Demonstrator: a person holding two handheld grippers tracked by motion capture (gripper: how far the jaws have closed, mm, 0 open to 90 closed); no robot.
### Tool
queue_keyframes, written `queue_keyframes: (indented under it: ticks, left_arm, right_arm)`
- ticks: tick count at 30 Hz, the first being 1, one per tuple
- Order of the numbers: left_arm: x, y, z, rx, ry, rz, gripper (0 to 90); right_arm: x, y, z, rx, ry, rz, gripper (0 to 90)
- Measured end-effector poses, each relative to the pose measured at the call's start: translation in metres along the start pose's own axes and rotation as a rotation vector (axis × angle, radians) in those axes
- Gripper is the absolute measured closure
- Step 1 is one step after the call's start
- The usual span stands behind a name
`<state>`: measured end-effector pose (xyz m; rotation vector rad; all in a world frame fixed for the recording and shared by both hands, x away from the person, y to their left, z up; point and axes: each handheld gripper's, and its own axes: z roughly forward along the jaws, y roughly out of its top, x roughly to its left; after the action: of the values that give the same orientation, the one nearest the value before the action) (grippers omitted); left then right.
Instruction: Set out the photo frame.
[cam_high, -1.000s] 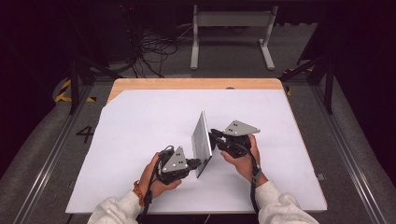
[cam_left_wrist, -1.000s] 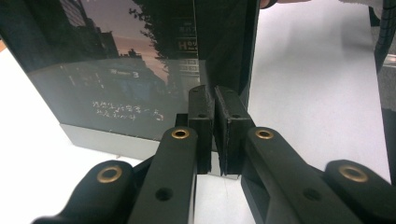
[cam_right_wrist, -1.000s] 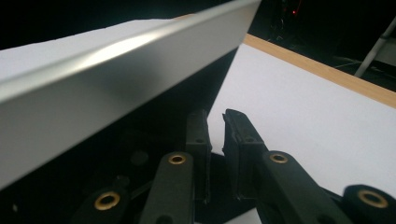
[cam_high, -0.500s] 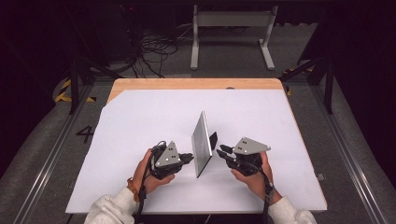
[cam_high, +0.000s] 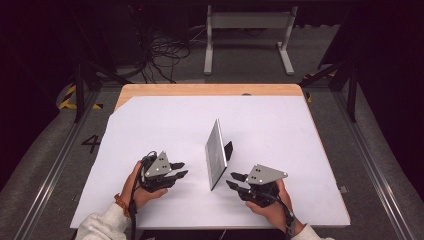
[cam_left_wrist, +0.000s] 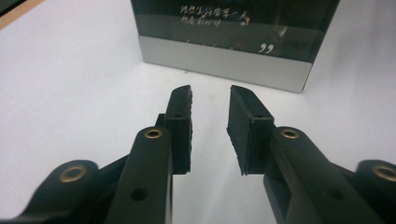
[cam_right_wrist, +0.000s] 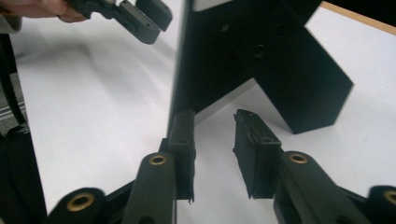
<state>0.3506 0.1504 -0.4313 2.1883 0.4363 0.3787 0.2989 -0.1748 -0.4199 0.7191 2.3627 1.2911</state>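
One picture frame (cam_high: 216, 152) stands near the middle of the table (cam_high: 150, 120), propped on one black back stand (cam_high: 228, 149). Two hand-held grippers are over the table's near edge: the left gripper (cam_high: 181, 170) and the right gripper (cam_high: 234, 181), one in each of two hands. One white sheet covers the table.

A lab: floor rails (cam_high: 47, 172), loose cables (cam_high: 165, 55), dark surroundings.
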Motion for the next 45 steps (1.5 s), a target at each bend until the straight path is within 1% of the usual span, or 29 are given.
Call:
queue_keyframes:
  ticks: [1,2,3,6,9,10,12,13,14,20,29,33,36,37,40,41,45]
  left_arm:
    - [0.0,0.0,0.0,0.0,0.0,0.0,66.5]
    - [0.002,-0.001,0.0,-0.007,-0.004,-0.006,66.5]
    - [0.004,-0.001,0.0,-0.009,-0.001,-0.007,62.7]
    - [0.009,0.0,0.002,-0.019,0.006,-0.023,61.9]
    - [0.011,0.001,0.005,-0.013,0.004,-0.027,58.2]
    - [0.011,0.001,0.006,-0.01,0.006,-0.023,57.6]
    - [0.011,0.002,0.007,-0.016,0.005,-0.027,55.6]
    - [0.011,0.003,0.007,-0.018,0.012,-0.026,53.5]
    - [0.011,0.004,0.008,-0.02,0.014,-0.028,52.7]
    - [0.012,0.009,0.011,-0.036,0.006,-0.036,50.2]
    - [0.013,0.013,0.017,-0.03,0.003,-0.035,48.4]
    - [0.014,0.013,0.018,-0.031,0.003,-0.039,47.5]
    - [0.015,0.014,0.019,-0.03,0.007,-0.043,46.1]
    - [0.014,0.014,0.02,-0.03,0.007,-0.052,45.6]
    - [0.015,0.016,0.02,-0.032,0.013,-0.05,43.4]
    - [0.016,0.016,0.02,-0.034,0.01,-0.059,42.5]
    - [0.017,0.018,0.023,-0.034,0.008,-0.062,39.9]
  right_arm:
    - [0.002,0.001,0.001,-0.002,0.006,0.0,65.1]
    - [0.002,0.001,0.001,-0.002,0.006,0.0,65.1]
    - [0.004,0.002,0.004,-0.008,0.008,0.007,60.7]
    - [0.007,0.004,0.007,-0.012,0.011,0.003,59.3]
    - [0.01,0.008,0.012,-0.028,0.014,0.023,55.8]
    - [0.01,0.01,0.014,-0.03,0.005,0.026,54.6]
    - [0.01,0.012,0.018,-0.034,0.001,0.035,53.7]
    - [0.009,0.013,0.02,-0.036,0.001,0.045,53.2]
    - [0.009,0.014,0.022,-0.035,-0.011,0.053,53.0]
    - [0.007,0.016,0.028,-0.041,-0.02,0.061,53.9]
    - [0.008,0.015,0.025,-0.037,-0.01,0.033,61.3]
    - [0.005,0.013,0.022,-0.034,-0.007,0.042,61.6]
    - [0.004,0.012,0.02,-0.033,-0.01,0.033,62.0]
    - [0.004,0.011,0.019,-0.031,-0.01,0.028,62.0]
    - [0.0,0.008,0.015,-0.029,0.001,0.028,62.3]
    - [-0.001,0.008,0.014,-0.026,0.007,0.024,62.2]
    - [-0.006,0.004,0.008,-0.02,0.006,0.023,62.1]
